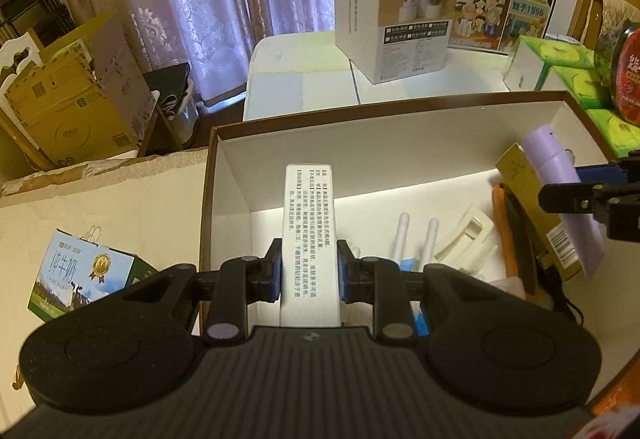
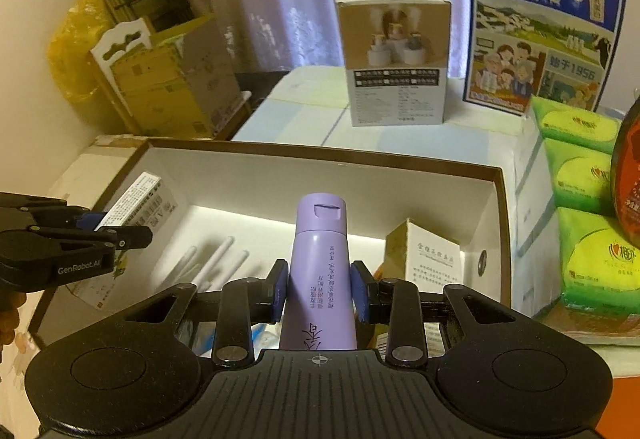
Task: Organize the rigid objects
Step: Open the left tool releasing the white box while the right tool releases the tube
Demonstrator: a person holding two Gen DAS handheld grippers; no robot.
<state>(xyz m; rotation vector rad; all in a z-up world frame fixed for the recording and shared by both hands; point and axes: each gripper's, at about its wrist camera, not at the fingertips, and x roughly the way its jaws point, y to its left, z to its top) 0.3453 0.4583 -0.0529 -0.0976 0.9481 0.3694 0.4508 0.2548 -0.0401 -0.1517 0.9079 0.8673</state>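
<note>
A brown-rimmed white storage box (image 1: 400, 107) lies open in front of both grippers; it also shows in the right wrist view (image 2: 320, 155). My left gripper (image 1: 309, 271) is shut on a long white carton with black print (image 1: 308, 223), held over the box's left part; the carton also shows in the right wrist view (image 2: 136, 199). My right gripper (image 2: 319, 289) is shut on a purple tube (image 2: 320, 259), held over the box's right part. The tube (image 1: 560, 175) and right gripper (image 1: 576, 187) show at the right of the left wrist view.
Inside the box lie white sticks (image 1: 416, 239), a cream plastic clip (image 1: 468, 239), an orange-edged item (image 1: 508, 235) and a tan-and-white carton (image 2: 428, 255). Behind stand a white product box (image 1: 396, 11) and a milk poster (image 2: 540, 23). Green tissue packs (image 2: 580, 175) are right; a milk carton (image 1: 80, 279) left.
</note>
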